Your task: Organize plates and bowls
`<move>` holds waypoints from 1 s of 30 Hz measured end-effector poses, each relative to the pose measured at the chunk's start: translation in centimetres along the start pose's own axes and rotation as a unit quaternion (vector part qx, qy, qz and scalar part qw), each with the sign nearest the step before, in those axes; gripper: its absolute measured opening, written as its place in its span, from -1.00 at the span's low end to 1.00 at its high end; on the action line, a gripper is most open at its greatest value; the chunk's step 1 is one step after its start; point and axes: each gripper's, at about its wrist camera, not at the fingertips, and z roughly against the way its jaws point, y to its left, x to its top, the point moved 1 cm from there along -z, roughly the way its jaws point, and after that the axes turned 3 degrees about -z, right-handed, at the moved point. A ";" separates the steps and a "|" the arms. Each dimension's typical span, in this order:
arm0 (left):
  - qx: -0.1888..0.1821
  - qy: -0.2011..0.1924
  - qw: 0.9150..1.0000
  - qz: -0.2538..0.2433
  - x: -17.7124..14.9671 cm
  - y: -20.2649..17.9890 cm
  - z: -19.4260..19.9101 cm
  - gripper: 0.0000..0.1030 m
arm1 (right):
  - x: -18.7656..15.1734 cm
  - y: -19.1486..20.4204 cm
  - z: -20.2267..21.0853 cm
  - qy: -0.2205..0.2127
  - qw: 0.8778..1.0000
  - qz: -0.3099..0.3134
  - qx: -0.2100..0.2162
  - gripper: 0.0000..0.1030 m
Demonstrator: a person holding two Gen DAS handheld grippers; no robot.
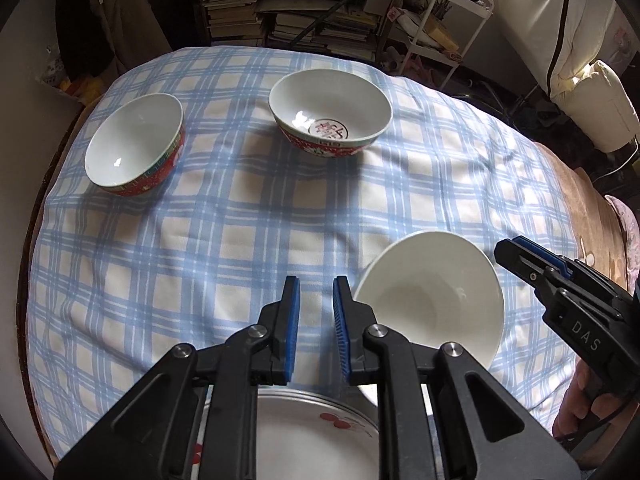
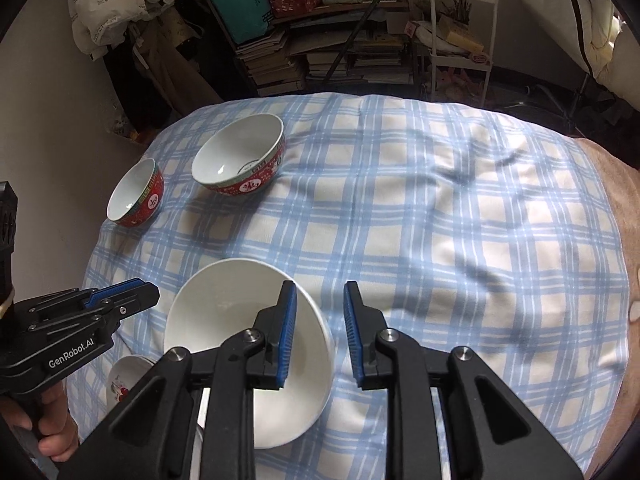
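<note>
My left gripper [image 1: 316, 292] is open and empty, hanging over the rim of a white plate with red cherries [image 1: 316, 432]. Just right of it a plain white bowl [image 1: 432, 304] lies tilted, its near edge by the plate. My right gripper [image 2: 320, 300] is open astride that white bowl's [image 2: 224, 320] right rim, one finger over the inside and one outside, with the pads clear of it. Two red-patterned bowls stand at the far left of the cloth: a small one [image 2: 136, 196] and a larger one [image 2: 236, 156]. The left gripper [image 2: 136, 292] shows beside the bowl, the cherry plate [image 2: 124, 380] below it.
A blue plaid cloth [image 1: 240, 240] covers the soft surface, with brown bedding [image 1: 580, 200] at its right edge. Behind stand stacked books on shelves [image 1: 320, 12] and a white trolley [image 1: 452, 20]. A hand grips each gripper's handle.
</note>
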 end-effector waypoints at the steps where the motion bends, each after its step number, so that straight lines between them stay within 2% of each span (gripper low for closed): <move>1: 0.004 -0.005 1.000 0.005 0.5 0.3 0.0 -0.60 | 0.6 0.0 0.0 -0.002 1.000 -0.001 0.003 -0.09; 3: 0.009 -0.009 1.000 0.012 1.9 1.1 -0.3 -0.49 | 2.0 0.0 -0.2 -0.003 1.000 -0.003 0.009 0.02; 6: 0.019 -0.020 1.000 0.001 4.0 1.8 -1.0 -0.28 | 3.9 0.4 -1.2 0.015 0.999 -0.013 0.047 0.05; 7: 0.023 -0.027 0.999 0.000 4.7 2.0 -1.2 -0.09 | 4.5 0.7 -1.6 0.019 0.998 -0.010 0.056 0.08; 8: 0.028 -0.038 0.999 0.002 5.2 2.3 -1.2 0.03 | 5.2 1.1 -2.0 0.018 0.998 -0.002 0.056 0.09; 10: 0.030 -0.063 0.998 0.012 6.0 2.7 -1.3 0.07 | 6.3 1.8 -2.8 0.016 0.999 0.012 0.042 0.13; 13: 0.023 -0.088 0.995 0.027 7.2 3.2 -1.4 0.28 | 8.3 2.4 -4.3 0.020 0.999 0.018 0.031 0.14; 21: 0.020 -0.076 0.996 0.051 11.8 4.2 -4.0 0.34 | 13.0 4.7 -8.2 0.022 0.998 0.056 0.002 0.20; 30: 0.036 -0.038 0.998 0.030 14.0 4.2 -6.5 0.33 | 14.4 4.5 -11.3 0.040 0.999 0.032 -0.010 0.20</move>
